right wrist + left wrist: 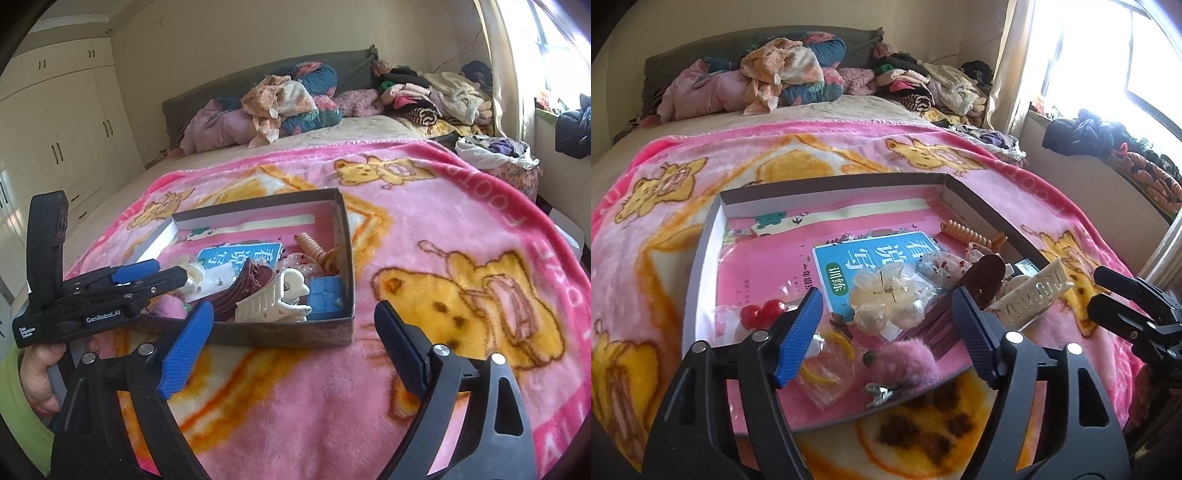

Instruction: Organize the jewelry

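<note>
A shallow cardboard box (701, 254) (343, 236) lies on the pink blanket and holds hair accessories. In it are a clear flower claw clip (886, 299), a pink pompom (908, 363), red bead ties (762, 312), a white claw clip (1030, 295) (273, 299), a dark red clip (982, 275) (243, 286), an orange spiral tie (964, 232) (314, 245) and a small blue box (327, 297). My left gripper (890, 332) (147, 277) is open and empty over the box's near end. My right gripper (291, 347) (1108, 291) is open and empty just in front of the box.
The box lies on a pink cartoon blanket (443, 332) on a bed. Piles of clothes and bedding (280, 103) lie at the headboard. A bag of clothes (495, 151) sits at the bed's right side under the window. Wardrobes (66, 122) stand at left.
</note>
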Tool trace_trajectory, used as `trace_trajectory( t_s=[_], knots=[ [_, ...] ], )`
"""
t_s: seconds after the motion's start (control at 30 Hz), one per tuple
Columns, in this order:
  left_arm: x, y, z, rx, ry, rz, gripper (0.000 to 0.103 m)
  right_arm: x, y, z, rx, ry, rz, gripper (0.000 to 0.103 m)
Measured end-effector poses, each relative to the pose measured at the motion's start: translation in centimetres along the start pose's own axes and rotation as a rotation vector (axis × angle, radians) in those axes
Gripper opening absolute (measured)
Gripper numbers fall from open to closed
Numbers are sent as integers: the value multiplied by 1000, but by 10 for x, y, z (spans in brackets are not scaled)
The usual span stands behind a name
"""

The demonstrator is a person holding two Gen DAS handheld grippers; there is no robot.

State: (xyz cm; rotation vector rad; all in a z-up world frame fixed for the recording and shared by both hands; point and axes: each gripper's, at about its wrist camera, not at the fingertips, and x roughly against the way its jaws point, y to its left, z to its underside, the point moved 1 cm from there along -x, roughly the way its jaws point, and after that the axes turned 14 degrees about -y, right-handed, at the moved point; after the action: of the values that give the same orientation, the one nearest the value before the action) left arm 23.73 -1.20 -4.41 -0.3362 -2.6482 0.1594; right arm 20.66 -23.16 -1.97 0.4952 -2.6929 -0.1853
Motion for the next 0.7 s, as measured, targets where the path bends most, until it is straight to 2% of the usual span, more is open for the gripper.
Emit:
trace_trajectory(
  t_s=[0.3,0.7],
  knots=[
    [32,-6,5,23,-30,-7,90,29,10,2,21,-76,6,96],
    [74,-11,6,-1,-108,-52,91,55,31,6,87,-160,-27,96]
  ],
)
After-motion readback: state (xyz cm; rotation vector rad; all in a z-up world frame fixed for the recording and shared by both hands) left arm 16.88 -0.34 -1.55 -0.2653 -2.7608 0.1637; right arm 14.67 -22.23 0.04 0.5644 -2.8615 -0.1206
